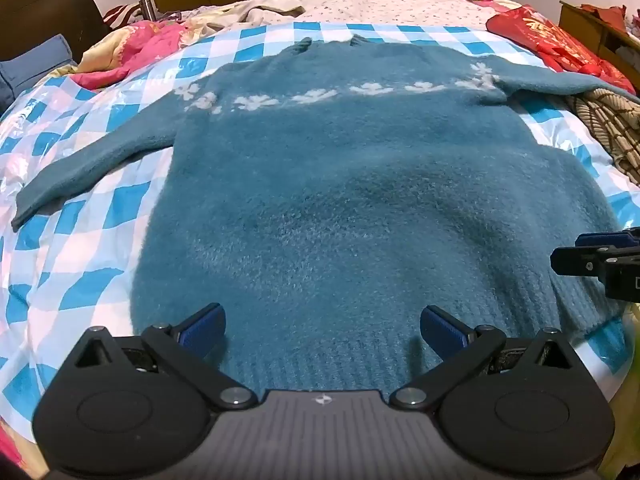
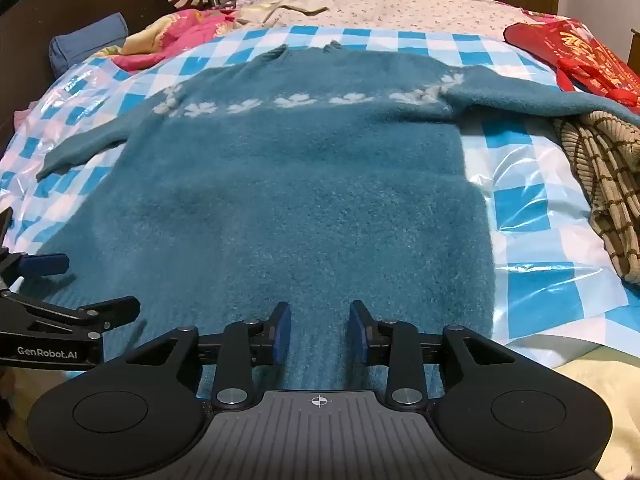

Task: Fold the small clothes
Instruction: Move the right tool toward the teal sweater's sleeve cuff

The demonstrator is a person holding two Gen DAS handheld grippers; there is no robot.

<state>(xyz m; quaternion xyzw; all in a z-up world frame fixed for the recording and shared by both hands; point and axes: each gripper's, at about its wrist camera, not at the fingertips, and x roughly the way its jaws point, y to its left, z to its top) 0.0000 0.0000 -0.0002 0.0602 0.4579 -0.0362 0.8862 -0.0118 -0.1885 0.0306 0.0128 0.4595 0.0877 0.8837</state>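
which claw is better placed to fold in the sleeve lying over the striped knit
Right. The right claw is over the hem on the sweater's right half, nearer that sleeve; the left claw sits farther left.

"GenRobot.AI" in white on left gripper [image 2: 60,292] body; gold characters on red bag [image 2: 576,52] probably illegible

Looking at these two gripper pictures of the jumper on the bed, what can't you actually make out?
- Fluffy teal knitted jumper: the near hem is hidden by the left gripper in the left wrist view.
- Its right sleeve end runs off the right wrist view's edge.
- Brown checked beige knit: cut off, so its kind is unclear.
- Gold print on the red bag: too blurred to read.
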